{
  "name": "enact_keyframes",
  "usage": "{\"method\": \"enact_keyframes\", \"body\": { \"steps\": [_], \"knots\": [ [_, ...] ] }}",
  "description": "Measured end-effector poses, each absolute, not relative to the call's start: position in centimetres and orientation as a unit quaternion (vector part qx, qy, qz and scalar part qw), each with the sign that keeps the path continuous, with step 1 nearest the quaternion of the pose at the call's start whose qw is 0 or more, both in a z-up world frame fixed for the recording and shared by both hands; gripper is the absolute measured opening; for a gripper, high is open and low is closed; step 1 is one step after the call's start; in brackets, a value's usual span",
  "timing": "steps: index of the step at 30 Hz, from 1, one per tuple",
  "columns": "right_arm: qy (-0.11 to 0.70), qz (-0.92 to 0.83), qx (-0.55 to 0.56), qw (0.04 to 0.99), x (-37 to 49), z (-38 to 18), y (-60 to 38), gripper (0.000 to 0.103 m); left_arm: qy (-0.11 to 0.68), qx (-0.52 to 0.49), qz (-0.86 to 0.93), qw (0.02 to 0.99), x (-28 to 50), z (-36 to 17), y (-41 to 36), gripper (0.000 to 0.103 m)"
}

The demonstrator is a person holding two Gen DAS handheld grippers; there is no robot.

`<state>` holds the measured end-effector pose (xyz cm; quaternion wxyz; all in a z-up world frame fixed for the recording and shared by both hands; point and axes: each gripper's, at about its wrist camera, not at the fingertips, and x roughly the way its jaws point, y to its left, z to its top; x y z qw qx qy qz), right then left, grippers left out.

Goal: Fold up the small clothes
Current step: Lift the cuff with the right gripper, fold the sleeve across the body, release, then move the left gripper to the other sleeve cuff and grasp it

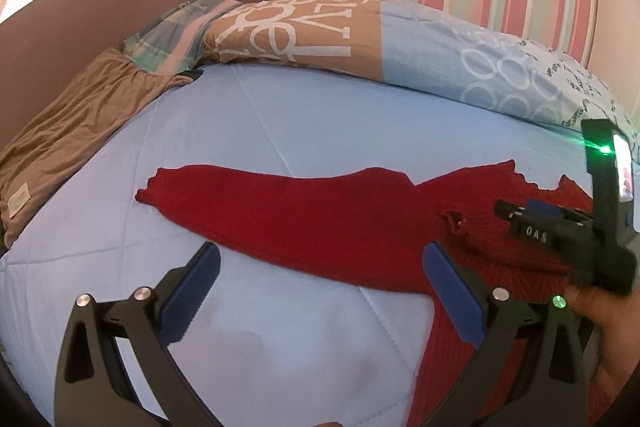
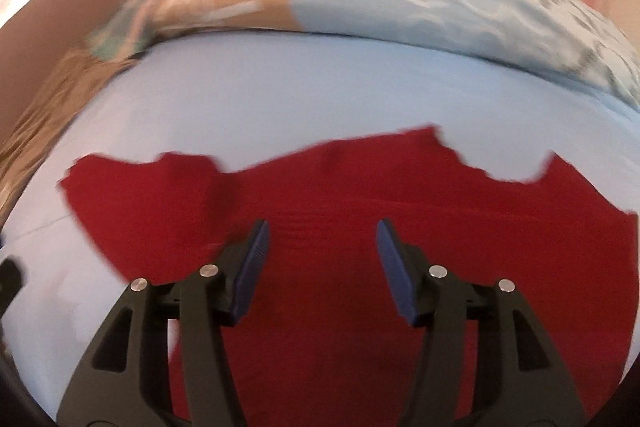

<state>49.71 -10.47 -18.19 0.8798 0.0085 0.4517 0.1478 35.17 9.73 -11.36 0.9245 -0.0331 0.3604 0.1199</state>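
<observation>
Left wrist view: a brown cloth (image 1: 76, 131), then a red knit sweater (image 1: 320, 219) flat on the blue quilted bed (image 1: 280, 131). The left claw (image 1: 320, 263) gapes empty; the right claw (image 2: 322, 231), marked "DAS", hovers half-open, gripping nothing.

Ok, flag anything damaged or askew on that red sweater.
The sweater has a small ragged hole near its collar, seen in the left wrist view. Its far edge looks jagged and uneven. One sleeve lies stretched sideways across the blue quilt, not yet folded in.
</observation>
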Motion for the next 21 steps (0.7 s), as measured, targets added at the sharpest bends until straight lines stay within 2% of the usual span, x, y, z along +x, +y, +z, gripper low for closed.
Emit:
{"method": "enact_keyframes", "body": {
  "steps": [5,9,11,16,18,21],
  "knots": [
    [0.462,0.175,0.002,0.870,50.1,-19.2,-8.3,0.058,0.360,-0.030,0.123,0.925,35.0,-11.4,9.7,0.101],
    [0.480,0.189,-0.076,0.854,49.2,-20.5,-4.8,0.063,0.366,-0.031,0.126,0.922,35.0,-11.8,10.0,0.101],
    [0.477,0.213,-0.078,0.849,48.5,-20.1,-4.8,0.062,0.368,-0.028,0.128,0.920,34.9,-12.1,10.3,0.101],
    [0.440,0.213,-0.063,0.870,45.2,-16.8,-8.7,0.064,0.374,-0.030,0.136,0.917,34.7,-12.5,11.4,0.101],
    [0.417,0.209,-0.051,0.883,42.9,-14.7,-11.3,0.071,0.371,-0.040,0.129,0.919,34.2,-12.1,12.0,0.101],
    [0.391,0.205,-0.046,0.896,39.8,-12.1,-14.1,0.075,0.364,-0.059,0.113,0.923,33.5,-11.1,12.6,0.101]
  ]
}}
